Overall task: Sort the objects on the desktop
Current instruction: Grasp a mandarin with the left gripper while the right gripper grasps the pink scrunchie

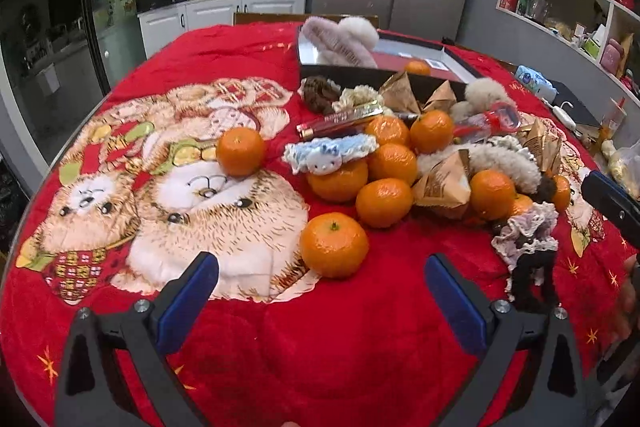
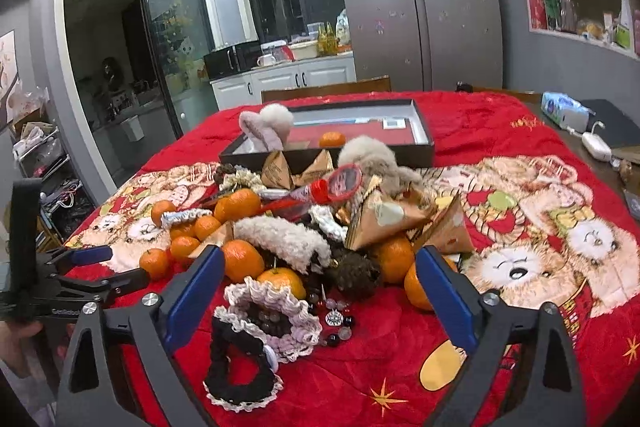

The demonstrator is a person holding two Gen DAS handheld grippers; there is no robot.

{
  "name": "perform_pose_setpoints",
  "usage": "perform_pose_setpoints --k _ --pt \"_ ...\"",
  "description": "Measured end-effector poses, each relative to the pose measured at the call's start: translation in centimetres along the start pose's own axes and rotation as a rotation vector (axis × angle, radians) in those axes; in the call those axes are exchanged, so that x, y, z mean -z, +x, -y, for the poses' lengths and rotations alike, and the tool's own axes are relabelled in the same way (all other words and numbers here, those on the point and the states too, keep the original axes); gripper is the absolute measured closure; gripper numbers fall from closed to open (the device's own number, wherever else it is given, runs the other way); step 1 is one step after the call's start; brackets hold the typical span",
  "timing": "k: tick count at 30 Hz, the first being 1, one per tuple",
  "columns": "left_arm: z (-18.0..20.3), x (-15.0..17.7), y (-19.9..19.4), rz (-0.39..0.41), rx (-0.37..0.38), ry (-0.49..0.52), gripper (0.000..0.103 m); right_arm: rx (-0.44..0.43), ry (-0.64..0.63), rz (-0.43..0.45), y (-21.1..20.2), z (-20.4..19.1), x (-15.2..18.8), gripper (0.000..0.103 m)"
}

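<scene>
The left gripper [image 1: 322, 293] hovers with its blue-padded jaws spread wide and nothing between them, just short of a dimpled, round mandarin [image 1: 334, 245] that sits alone on the plush red blanket [image 1: 352, 355], stem facing up. Beyond it lies the heap: more glossy mandarins, a knitted blue-and-white scrunchie [image 1: 330, 153] draped over one of them, folded tan paper pyramids [image 1: 442, 183], and a slim red-and-gold tube [image 1: 340, 121] whose long axis runs left to right, tilting up to the right.

The right gripper [image 2: 316, 295] is likewise spread and empty, poised above a frilly lilac crocheted scrunchie [image 2: 276, 323] and a black one edged in lace [image 2: 240, 379], beside loose glass beads [image 2: 336, 319]. A shallow dark box [image 2: 424, 131] at the heap's far side holds fluffy headbands and one mandarin.
</scene>
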State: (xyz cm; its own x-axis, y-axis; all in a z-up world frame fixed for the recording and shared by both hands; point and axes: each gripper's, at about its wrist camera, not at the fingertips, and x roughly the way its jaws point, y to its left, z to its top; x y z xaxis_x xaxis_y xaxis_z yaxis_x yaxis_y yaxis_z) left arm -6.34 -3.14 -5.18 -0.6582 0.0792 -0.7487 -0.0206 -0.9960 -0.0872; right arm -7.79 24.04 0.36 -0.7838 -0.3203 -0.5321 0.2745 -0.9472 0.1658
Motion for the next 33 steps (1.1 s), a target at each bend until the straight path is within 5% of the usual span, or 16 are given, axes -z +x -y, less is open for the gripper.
perform_pose_setpoints --k 12,18,30,33 --pt "0.0 -0.9 2.9 -0.041 0.008 0.01 0.014 -0.053 -0.01 -0.128 3.1 0.1 1.7 0.029" --pt "-0.2 -1.3 3.8 -0.041 0.017 0.011 0.018 -0.087 -0.003 -0.154 3.5 -0.2 2.0 0.03" --pt "0.0 -1.2 4.2 -0.047 0.008 0.045 0.019 -0.154 0.012 -0.185 3.7 -0.8 2.5 0.043" --pt "-0.2 -1.2 4.0 -0.041 0.012 0.041 0.031 -0.157 -0.006 -0.195 3.7 -1.2 2.7 0.048"
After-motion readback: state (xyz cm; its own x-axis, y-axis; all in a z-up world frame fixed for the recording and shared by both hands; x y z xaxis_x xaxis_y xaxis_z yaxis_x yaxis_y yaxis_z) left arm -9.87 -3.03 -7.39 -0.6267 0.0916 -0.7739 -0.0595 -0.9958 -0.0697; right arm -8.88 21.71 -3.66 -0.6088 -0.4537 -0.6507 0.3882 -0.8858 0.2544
